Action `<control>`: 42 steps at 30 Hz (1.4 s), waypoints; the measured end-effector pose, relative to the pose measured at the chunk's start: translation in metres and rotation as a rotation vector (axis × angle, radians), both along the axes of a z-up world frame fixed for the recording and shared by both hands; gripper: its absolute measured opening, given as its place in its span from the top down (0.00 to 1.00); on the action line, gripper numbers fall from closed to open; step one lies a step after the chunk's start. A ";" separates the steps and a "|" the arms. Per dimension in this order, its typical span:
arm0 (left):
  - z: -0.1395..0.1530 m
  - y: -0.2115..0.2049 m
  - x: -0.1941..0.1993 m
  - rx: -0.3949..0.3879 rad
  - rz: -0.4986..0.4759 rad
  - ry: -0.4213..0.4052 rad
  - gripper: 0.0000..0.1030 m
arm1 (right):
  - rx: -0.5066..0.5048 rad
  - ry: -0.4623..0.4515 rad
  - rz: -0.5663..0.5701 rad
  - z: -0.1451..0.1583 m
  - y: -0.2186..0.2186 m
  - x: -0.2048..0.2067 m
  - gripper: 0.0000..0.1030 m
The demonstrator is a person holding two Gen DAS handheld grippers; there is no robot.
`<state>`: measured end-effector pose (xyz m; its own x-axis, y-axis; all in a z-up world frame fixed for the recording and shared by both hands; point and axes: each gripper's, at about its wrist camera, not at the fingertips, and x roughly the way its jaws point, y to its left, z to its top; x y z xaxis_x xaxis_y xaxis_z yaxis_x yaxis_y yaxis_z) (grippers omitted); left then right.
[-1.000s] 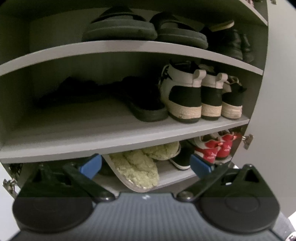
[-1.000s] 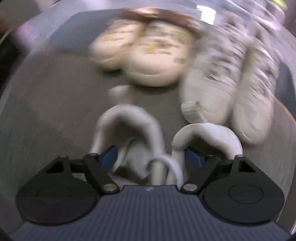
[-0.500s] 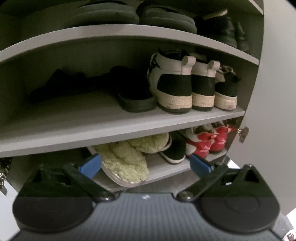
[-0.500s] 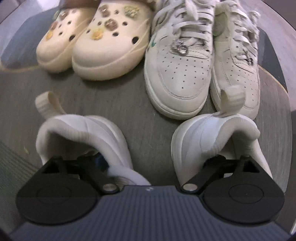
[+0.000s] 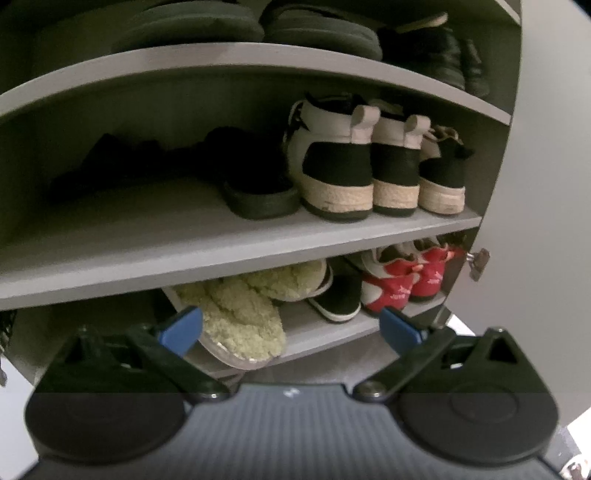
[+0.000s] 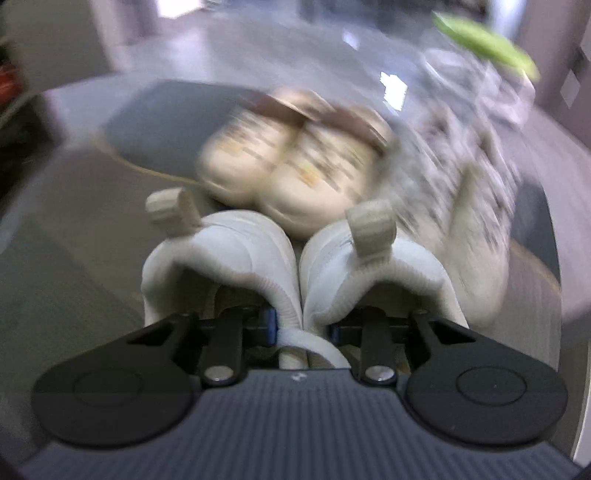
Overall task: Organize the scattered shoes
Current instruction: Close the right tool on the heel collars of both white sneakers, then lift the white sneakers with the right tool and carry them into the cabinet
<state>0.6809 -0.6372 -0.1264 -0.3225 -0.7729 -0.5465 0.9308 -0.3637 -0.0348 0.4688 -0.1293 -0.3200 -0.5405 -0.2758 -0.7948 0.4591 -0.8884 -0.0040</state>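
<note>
Between the fingers of the right gripper [image 6: 301, 330] sit the inner collars of a pair of white high-top shoes [image 6: 295, 266], pressed side by side, each with a beige heel loop standing up. One blue pad reaches inside each shoe, and the jaws are closing narrow on the two collars. Beyond the white pair, blurred, lie a pair of cream clogs [image 6: 291, 162] and, to their right, a pair of pale lace-up sneakers [image 6: 461, 192], all on a dark mat [image 6: 155, 118] over a grey floor. At the other hand, the left gripper [image 5: 291, 328] is spread wide with nothing between its blue pads, facing an open grey shoe cabinet [image 5: 221, 240]. On the cabinet's bottom shelf rest fuzzy pale-green slippers [image 5: 243, 314], a black shoe with a white sole [image 5: 338, 299] and red-and-white sneakers [image 5: 402, 284]. On its middle shelf stand black-and-white high-tops [image 5: 354, 166] beside dark footwear [image 5: 258, 192]. On its top shelf lie dark slides [image 5: 258, 26].
</note>
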 end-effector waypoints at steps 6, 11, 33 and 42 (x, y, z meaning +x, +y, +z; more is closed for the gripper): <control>-0.007 0.000 -0.010 -0.090 0.036 -0.077 0.00 | -0.135 0.130 0.161 0.029 -0.079 -0.013 0.72; -0.003 0.000 -0.006 -0.088 0.050 -0.075 0.00 | -0.269 0.202 0.269 0.050 -0.146 -0.023 0.72; 0.055 0.038 0.051 -0.166 0.216 -0.001 0.00 | -0.683 0.451 0.975 0.258 -0.339 0.039 0.72; 0.088 0.075 0.087 -0.145 0.276 0.026 0.00 | -0.852 0.409 1.192 0.341 -0.408 0.095 0.72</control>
<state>0.7681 -0.5626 -0.0385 -0.1017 -0.9026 -0.4183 0.9946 -0.1002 -0.0258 0.5634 -0.5377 0.0206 0.1857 -0.9820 -0.0338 0.9826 0.1857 0.0015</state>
